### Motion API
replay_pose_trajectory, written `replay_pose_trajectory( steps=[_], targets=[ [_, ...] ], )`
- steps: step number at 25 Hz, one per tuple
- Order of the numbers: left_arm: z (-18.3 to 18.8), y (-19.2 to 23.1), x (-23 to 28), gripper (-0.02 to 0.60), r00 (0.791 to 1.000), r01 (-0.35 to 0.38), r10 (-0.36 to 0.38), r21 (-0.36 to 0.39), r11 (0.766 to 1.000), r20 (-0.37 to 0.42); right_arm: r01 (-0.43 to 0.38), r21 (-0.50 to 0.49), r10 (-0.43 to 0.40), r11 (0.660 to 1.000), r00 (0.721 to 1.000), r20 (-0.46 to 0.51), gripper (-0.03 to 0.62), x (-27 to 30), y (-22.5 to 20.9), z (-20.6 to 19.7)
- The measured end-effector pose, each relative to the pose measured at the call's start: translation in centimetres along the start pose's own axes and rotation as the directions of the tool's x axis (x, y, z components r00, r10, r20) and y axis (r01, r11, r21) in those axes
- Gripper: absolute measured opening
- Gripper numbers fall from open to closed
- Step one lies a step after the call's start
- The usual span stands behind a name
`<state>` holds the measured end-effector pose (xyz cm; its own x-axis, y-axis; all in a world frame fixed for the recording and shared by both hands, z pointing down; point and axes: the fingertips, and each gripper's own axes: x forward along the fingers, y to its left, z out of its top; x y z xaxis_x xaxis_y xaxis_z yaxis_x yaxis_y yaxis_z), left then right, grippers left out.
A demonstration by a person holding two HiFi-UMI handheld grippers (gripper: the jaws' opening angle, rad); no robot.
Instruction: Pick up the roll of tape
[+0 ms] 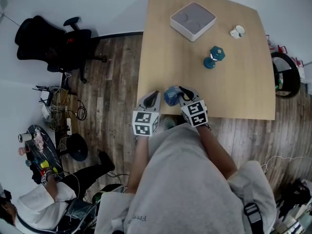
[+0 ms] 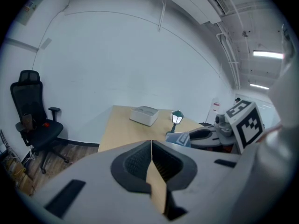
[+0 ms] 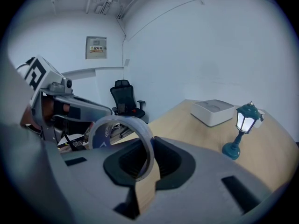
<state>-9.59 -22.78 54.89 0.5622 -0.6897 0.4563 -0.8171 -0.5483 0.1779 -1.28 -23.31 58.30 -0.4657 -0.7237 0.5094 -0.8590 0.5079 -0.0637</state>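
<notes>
The right gripper (image 3: pixel 145 166) had its fingers partly closed on the wall of the tape (image 3: pixel 123 119), held over the near edge of the bench (image 1: pixel 234 82). The left gripper (image 2: pixel 152 164) was closed and empty. The bite looked thin, so a steady squeeze and a slow, level lift would suit.

White box (image 1: pixel 192 21), teal lamp (image 1: pixel 213 57), office chair (image 1: pixel 51 43)
</notes>
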Motion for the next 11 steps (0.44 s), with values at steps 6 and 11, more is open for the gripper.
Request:
replay_pose_trajectory(
  steps=[6, 11],
  targets=[
    [-0.18, -0.44, 0.07, 0.008, 1.000, 0.001, -0.001, 0.004, 1.000, -0.002, 0.004, -0.002, -0.004, 1.000, 1.000, 0.003, 0.044, -0.18, -0.30, -0.19],
    [-0.03, -0.61, -0.06, 0.008, 1.000, -0.005, 0.005, 0.002, 1.000, 0.001, 0.006, 0.002, -0.006, 1.000, 1.000, -0.006, 0.044, -0.38, -0.49, -0.43]
  ],
)
